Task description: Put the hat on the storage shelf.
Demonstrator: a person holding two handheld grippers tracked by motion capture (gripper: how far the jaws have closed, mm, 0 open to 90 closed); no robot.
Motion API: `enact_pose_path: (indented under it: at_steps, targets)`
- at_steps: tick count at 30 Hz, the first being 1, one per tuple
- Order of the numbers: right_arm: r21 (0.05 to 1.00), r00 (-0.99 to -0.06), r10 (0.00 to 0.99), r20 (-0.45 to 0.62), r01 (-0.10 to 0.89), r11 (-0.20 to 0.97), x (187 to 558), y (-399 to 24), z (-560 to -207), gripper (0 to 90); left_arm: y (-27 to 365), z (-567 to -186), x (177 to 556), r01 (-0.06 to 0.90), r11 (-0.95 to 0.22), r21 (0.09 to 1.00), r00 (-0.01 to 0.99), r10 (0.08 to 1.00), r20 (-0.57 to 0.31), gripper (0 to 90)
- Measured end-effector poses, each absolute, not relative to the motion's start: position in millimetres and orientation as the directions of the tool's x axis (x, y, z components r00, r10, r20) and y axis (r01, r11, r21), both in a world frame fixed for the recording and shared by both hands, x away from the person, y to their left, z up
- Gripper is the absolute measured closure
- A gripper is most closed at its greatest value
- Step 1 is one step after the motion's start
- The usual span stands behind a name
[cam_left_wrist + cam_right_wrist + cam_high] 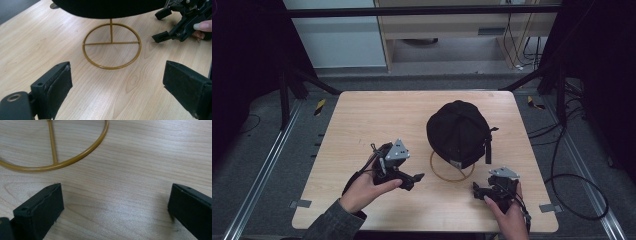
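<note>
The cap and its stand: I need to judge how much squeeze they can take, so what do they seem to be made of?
The cap looks like black woven fabric, matt, with stitched panel seams and a hanging strap. The stand looks like thin metal rod with a glossy mustard-gold coating: a ring base with a crossbar and an upright post. Whether that coating is paint or plating cannot be told.

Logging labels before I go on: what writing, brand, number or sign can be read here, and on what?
None can be read.
Black cap on the gold wire stand: a small pale tag at its lower edge, too small to read.
Left gripper, right gripper, wooden table: no writing seen.
</note>
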State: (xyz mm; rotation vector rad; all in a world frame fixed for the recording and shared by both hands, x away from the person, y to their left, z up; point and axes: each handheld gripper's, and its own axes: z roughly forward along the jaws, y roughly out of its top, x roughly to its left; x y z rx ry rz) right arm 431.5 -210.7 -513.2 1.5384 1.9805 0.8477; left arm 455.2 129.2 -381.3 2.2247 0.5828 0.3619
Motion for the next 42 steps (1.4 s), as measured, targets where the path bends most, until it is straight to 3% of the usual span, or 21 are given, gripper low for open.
enact_pose_path:
  at_steps: [21, 42]
  targets:
    - [0.726, -0.245, 0.97, -0.005, 0.666, 0.172, 431.5, -210.6, -513.2, 0.4, 174.4, -412.6, 486.1, 0.361, -0.587, 0.725, 0.787, 0.608, 0.1, 5.3]
    - [0.726, -0.245, 0.97, -0.005, 0.666, 0.171, 431.5, -210.6, -513.2, 0.4, 243.4, -456.0, 526.9, 0.487, -0.492, 0.721, 0.674, 0.737, 0.048, 4.9]
